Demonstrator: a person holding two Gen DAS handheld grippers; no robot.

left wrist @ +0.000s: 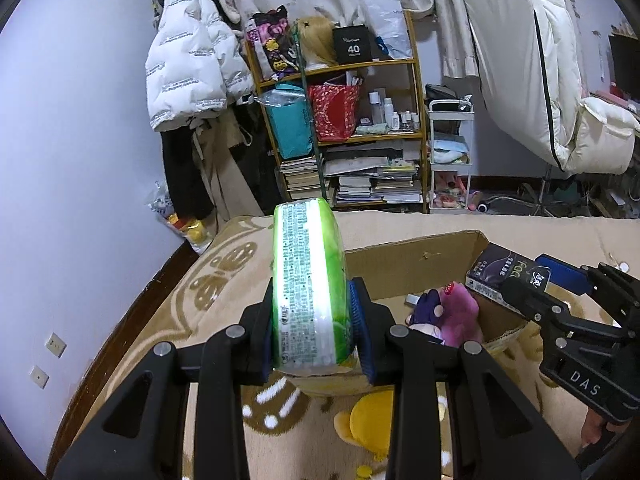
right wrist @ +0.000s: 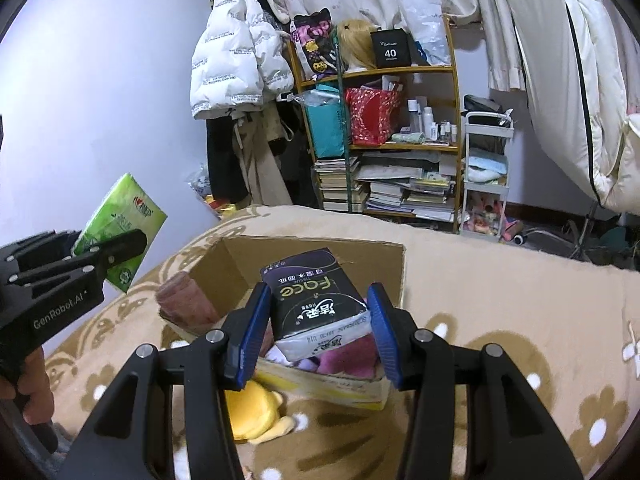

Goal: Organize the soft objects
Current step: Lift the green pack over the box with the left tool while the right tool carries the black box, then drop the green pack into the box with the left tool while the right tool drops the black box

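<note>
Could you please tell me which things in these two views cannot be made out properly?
- Yellow plush toy: both views, largely hidden behind gripper fingers and the cardboard box.
- Box contents under the black tissue pack: right wrist view, pack covers them.
- Whether the right gripper touches that pack: a gap shows on one side, unclear.
- Print on the green tissue pack, held by the left gripper: too small, glare.
</note>
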